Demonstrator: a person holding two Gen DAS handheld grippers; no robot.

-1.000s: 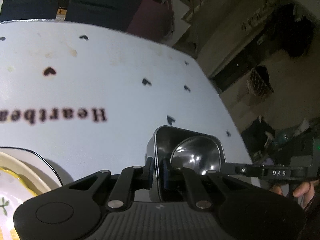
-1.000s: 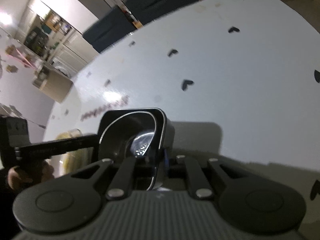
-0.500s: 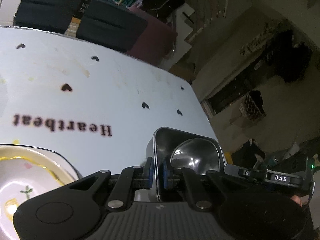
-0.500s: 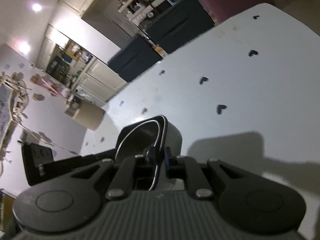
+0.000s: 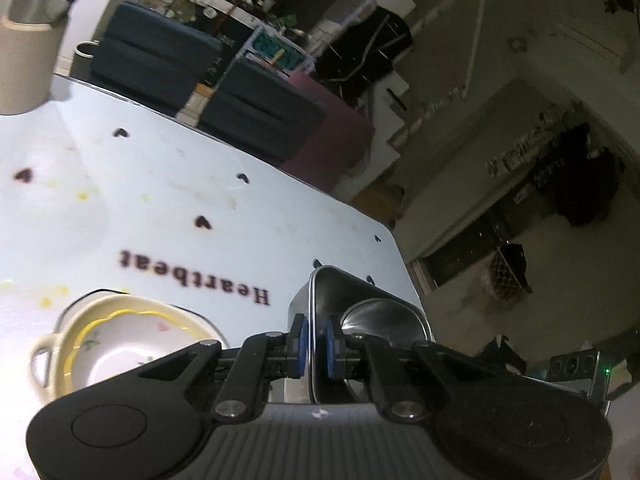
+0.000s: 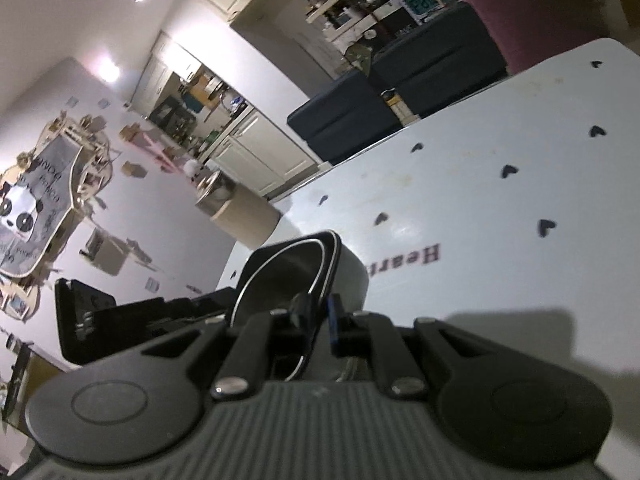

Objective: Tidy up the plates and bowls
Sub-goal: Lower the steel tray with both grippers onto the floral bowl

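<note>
Holding one steel bowl (image 5: 372, 312) between them, both grippers grip opposite walls of it above the table (image 5: 168, 200).

Steel bowl: square with rounded corners, shiny inside, dull grey outside. Seen also from the right wrist (image 6: 348, 272), with its bright rim turned toward the camera. It sits raised clear of the tabletop; the shadow below it falls on the table surface.

Left gripper (image 5: 313, 346): blue pads pressed together on the near wall of the bowl, one pad outside, one inside.

Right gripper (image 6: 320, 320): pads pinched on the bowl's rim on the opposite side; the inner pad is dark and partly hidden by the rim.

Table: white, printed with small dark hearts and the word "Heartbeat", with faint yellow stains toward its left part.

Ceramic dish (image 5: 116, 344): cream, with a small loop handle, a yellow wavy line and small flower sprigs inside. It rests on the table to the left of the left gripper, apart from the steel bowl.

Canister (image 5: 28, 40): beige body, metal lid with a knob, at the far left corner of the table; also seen from the right wrist (image 6: 240, 212).

Chairs (image 5: 256, 116): dark padded backs, beyond the far table edge.
</note>
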